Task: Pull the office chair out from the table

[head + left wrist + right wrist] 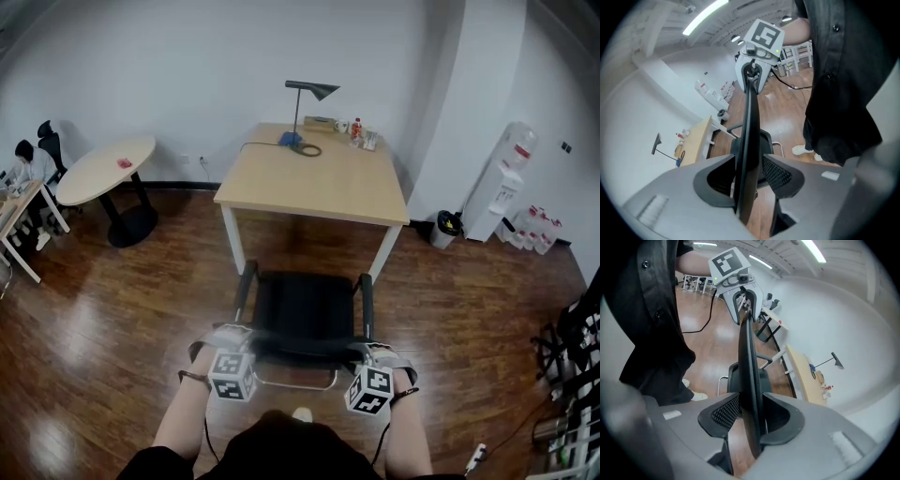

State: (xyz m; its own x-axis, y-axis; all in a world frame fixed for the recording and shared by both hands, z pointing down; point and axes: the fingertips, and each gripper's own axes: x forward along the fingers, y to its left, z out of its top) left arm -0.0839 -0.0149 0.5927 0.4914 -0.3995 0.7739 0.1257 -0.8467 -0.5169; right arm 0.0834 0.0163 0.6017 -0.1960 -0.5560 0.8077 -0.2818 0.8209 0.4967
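Office chair (305, 309) before tabletop (319, 183); left hand-held gripper (236, 339) and right hand-held gripper (375, 354), jaws apart, straddle its backrest (300, 345).

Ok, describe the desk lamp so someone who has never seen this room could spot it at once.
Find the square light-wood table beyond the black office chair. At its far edge stands the lamp: a thin dark stem on a blue base. Its dark cone shade tops everything there, well above the small bottles beside it.
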